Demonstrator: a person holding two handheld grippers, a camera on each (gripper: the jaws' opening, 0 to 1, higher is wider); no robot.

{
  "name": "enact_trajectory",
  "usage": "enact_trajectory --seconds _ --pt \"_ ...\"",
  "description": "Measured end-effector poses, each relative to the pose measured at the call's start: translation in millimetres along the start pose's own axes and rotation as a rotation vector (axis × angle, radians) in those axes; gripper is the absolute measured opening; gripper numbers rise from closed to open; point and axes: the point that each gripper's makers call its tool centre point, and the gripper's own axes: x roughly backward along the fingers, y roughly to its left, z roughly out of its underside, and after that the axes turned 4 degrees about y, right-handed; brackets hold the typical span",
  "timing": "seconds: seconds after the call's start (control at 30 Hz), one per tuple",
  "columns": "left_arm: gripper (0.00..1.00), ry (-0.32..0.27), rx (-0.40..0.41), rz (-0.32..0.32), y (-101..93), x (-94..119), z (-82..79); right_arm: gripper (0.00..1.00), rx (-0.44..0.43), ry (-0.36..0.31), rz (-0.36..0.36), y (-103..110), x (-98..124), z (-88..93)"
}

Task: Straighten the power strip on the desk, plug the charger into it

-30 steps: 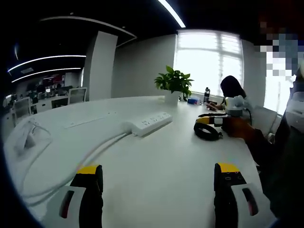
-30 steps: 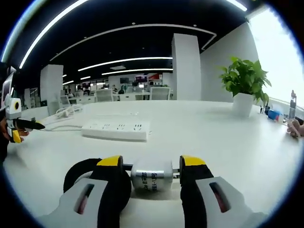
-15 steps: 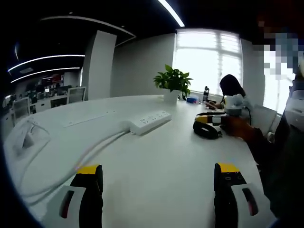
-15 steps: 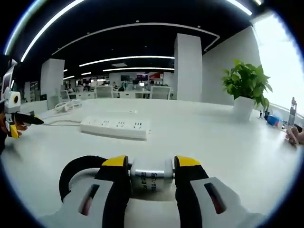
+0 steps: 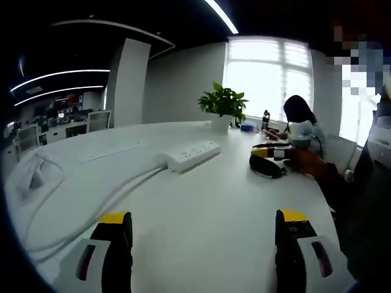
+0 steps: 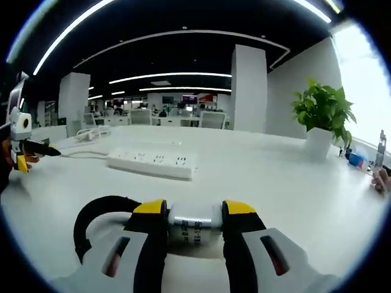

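Charger (image 6: 194, 227) clamped, right gripper (image 6: 193, 210) (left gripper (image 5: 204, 221) apparently empty).

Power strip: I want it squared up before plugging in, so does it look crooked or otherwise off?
Yes. In the left gripper view the power strip lies at a slant on the desk, its cable trailing loosely. Nothing looks damaged. The right gripper is shut on the charger, not yet plugged in.

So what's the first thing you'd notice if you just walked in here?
Probably the right tool squeezing a silver charger, its black cable looping off to one side. Past it, a long white power strip lies on the white desk, and a leafy green plant in a white pot stands by the bright window.
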Motion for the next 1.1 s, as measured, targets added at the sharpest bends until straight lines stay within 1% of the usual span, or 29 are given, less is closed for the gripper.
enact_trajectory --seconds 0.67,1.1 --pt "0.99 0.008 -0.003 -0.012 1.7 1.1 4.6 0.34 0.067 -0.012 -0.167 5.4 -3.3 -1.4" --pt "0.99 0.012 -0.007 -0.008 -3.8 -3.4 5.0 0.33 0.108 -0.021 -0.286 5.0 -5.5 -2.6"
